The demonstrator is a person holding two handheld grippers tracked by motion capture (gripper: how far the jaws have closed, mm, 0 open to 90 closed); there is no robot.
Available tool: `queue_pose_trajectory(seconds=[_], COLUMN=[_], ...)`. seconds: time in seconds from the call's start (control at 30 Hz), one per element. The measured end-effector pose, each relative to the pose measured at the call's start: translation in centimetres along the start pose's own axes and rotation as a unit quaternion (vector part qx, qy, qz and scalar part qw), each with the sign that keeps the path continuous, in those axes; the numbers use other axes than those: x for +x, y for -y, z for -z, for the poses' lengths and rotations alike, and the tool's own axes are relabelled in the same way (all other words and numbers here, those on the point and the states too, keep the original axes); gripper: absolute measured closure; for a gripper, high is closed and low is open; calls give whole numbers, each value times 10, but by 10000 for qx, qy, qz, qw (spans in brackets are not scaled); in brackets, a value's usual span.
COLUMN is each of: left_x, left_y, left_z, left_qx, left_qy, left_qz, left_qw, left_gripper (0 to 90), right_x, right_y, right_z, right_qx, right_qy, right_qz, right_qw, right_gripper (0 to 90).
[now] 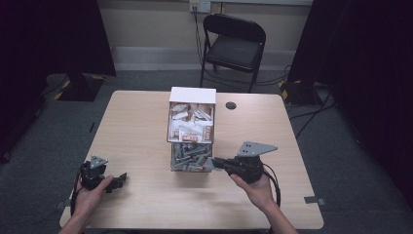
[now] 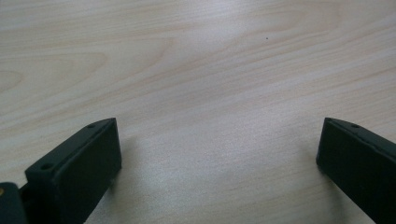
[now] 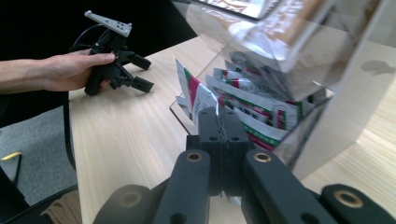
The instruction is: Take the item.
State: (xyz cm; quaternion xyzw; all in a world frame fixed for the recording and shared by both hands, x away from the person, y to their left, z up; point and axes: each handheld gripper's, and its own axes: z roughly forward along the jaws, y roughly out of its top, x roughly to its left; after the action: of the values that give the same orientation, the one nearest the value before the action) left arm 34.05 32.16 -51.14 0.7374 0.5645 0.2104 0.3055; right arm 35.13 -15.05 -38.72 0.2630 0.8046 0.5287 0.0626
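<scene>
one wooden table (image 1: 146, 122) carries one clear two-tier dispenser (image 1: 192, 127), its upper bin heaped with brown-and-white sachets (image 1: 191, 122) and its lower bin with green-and-red sachets (image 3: 254, 109), both too jumbled to count. of the two grippers, the right gripper (image 3: 218, 122) sits at the lower bin's front, jaws pressed together on what seems the edge of one green-and-red sachet (image 3: 196, 95), its far side hidden. the left gripper (image 2: 218, 149) rests low over bare wood near the table's left corner, jaws wide and holding nothing.
</scene>
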Motion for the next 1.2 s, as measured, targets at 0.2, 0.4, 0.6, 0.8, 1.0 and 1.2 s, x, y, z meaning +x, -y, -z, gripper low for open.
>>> queue_pose_trajectory(seconds=[0.2, 0.4, 0.6, 0.8, 1.0, 1.2], left_x=[0, 0, 0, 0, 0, 0], left_y=[0, 0, 0, 0, 0, 0], left_z=[0, 0, 0, 0, 0, 0], left_qx=[8, 0, 0, 0, 10, 1], left_qy=[2, -3, -1, 0, 5, 0], left_qz=[-2, 0, 0, 1, -3, 0], left_qw=[10000, 10000, 10000, 10000, 10000, 10000], left_gripper=[0, 0, 0, 0, 0, 0], right_x=[-6, -13, -20, -33, -44, -56], right_y=[7, 11, 11, 15, 18, 22], right_z=[11, 22, 29, 35, 38, 36], right_qx=[-17, -17, -19, -22, 2, 37], right_qy=[100, 240, 363, 531, 692, 823], right_qz=[-90, -167, -232, -361, -463, -597], right_qw=[9999, 9996, 9991, 9979, 9965, 9948], right_gripper=[899, 899, 899, 899, 899, 899])
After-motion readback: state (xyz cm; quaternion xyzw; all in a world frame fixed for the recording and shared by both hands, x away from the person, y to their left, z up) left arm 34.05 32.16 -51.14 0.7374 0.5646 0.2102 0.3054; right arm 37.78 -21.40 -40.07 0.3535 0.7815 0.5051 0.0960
